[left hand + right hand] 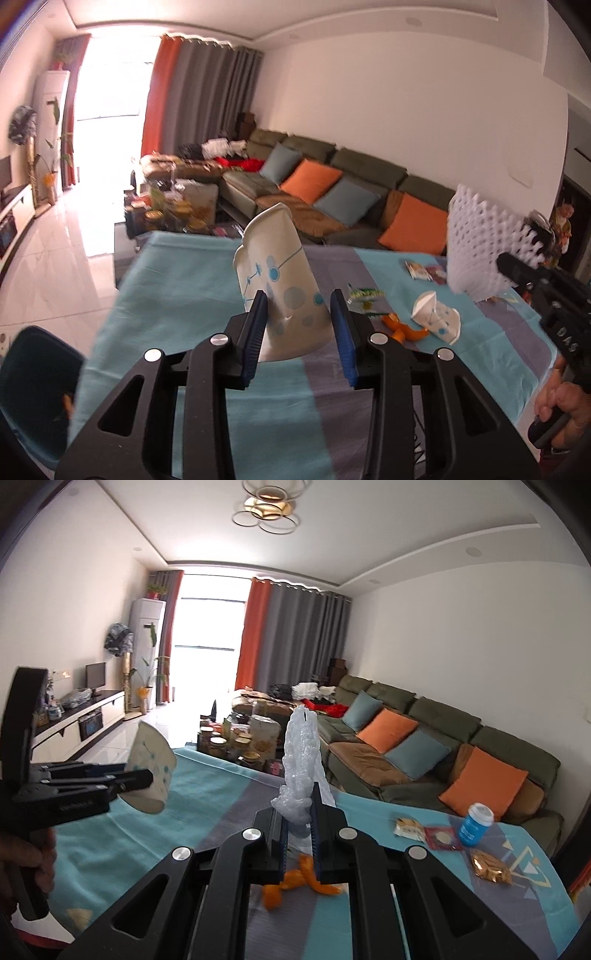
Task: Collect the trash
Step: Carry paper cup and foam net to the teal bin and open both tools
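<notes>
Dark bin point(37, 391) cut off at left edge, orange peel point(295, 880) partly hidden behind tongs, snack packet labels unreadable.

We see the crushed white paper cup with blue dots point(282, 280) raised above the turquoise-and-grey striped tablecloth point(184, 280). To its right, curled orange peel point(400, 328) lies beside a second crushed cup point(437, 319). Far behind stands the long green sofa point(369, 177).

Left tongs point(297, 325) grip a crushed paper cup point(279, 280); right tongs point(297, 825) pinch white foam netting point(301, 760).
</notes>
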